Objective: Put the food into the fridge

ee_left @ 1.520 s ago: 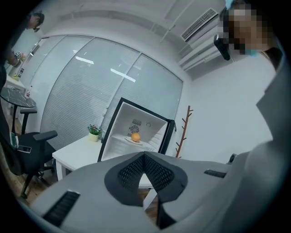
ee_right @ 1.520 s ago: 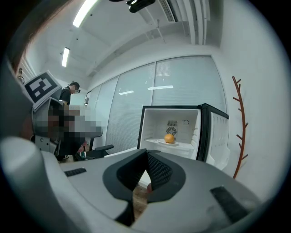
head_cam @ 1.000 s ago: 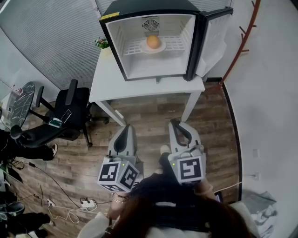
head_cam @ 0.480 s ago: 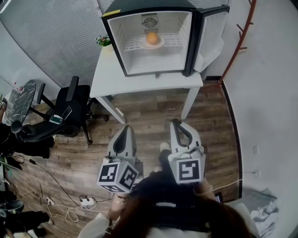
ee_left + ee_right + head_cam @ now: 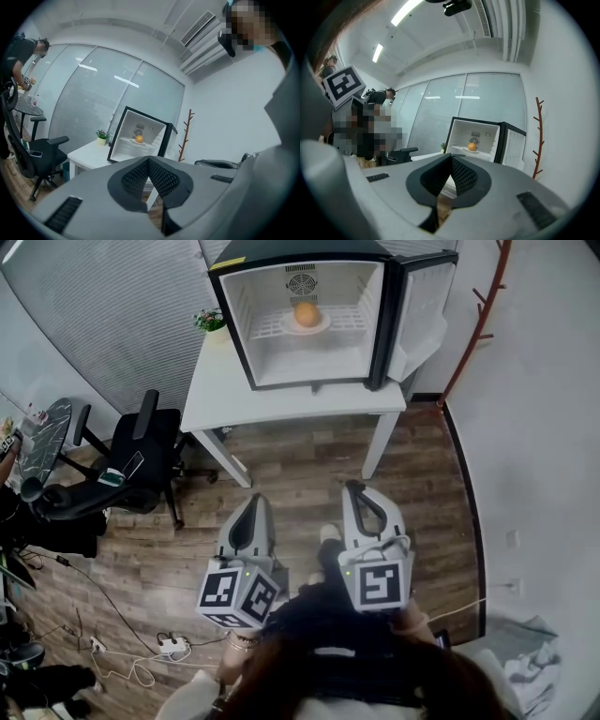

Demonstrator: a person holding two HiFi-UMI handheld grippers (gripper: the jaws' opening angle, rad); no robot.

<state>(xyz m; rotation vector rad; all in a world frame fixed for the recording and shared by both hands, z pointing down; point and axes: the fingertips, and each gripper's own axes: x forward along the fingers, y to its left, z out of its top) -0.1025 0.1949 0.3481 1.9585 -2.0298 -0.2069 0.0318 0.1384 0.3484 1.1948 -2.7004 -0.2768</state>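
Observation:
A small black fridge point(image 5: 309, 320) stands on a white table point(image 5: 225, 395) with its door point(image 5: 422, 310) swung open to the right. On its wire shelf sits an orange point(image 5: 306, 314) on a white plate point(image 5: 322, 324). The orange point(image 5: 138, 138) also shows in the left gripper view and the orange point(image 5: 472, 146) in the right gripper view. My left gripper point(image 5: 251, 507) and right gripper point(image 5: 353, 495) hang side by side over the wooden floor, well short of the table. Both are shut with nothing between their jaws.
A black office chair point(image 5: 131, 465) stands left of the table. A small potted plant point(image 5: 208, 322) sits on the table beside the fridge. A red-brown coat rack point(image 5: 478, 324) stands at the right wall. Cables and a power strip point(image 5: 173, 648) lie on the floor at lower left.
The fridge and table have slid slightly up in the head view. Both grippers have stayed shut and almost still.

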